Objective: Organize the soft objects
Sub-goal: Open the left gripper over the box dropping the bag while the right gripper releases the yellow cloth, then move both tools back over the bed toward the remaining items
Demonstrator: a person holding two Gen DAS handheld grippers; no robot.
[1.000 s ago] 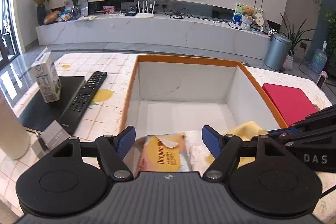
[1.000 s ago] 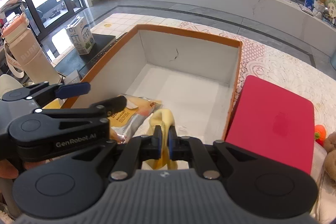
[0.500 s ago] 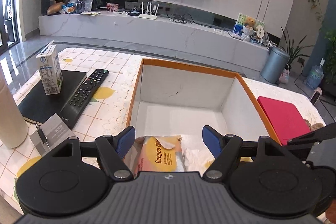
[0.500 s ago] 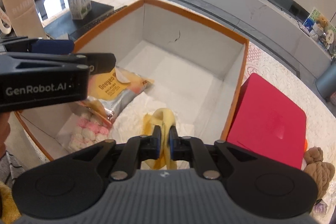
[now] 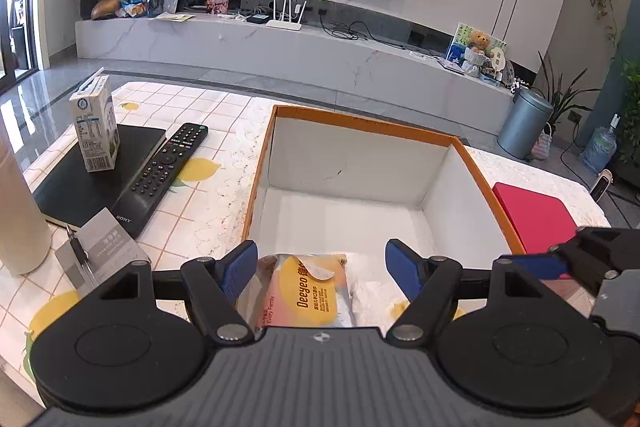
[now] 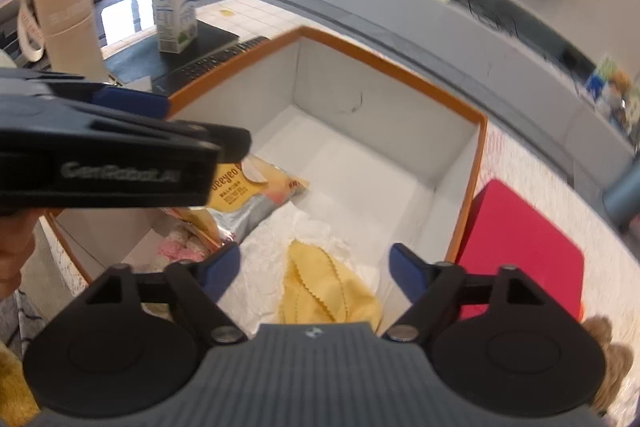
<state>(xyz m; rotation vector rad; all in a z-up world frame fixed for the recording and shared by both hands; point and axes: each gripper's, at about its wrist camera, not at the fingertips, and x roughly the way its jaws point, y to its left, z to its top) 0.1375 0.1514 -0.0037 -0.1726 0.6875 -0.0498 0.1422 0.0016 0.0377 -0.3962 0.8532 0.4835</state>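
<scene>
1. Hovering above the near end of the orange-rimmed box (image 6: 478, 163), the right gripper (image 6: 316, 269) has its jaws spread, holding nothing.
2. Yellow cloth (image 6: 324, 291) lies on white paper on the box floor, below that gripper.
3. Left gripper (image 5: 322, 269) jaws spread, over the Deeyeo packet (image 5: 308, 293) at the box's near left.
4. Red pad (image 6: 520, 251) lies just right of the box.

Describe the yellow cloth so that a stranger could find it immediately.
Find the orange-rimmed box with white walls beside the red pad. The yellow cloth lies crumpled inside it on white paper, below the open right gripper. Only it has zigzag edges.
</scene>
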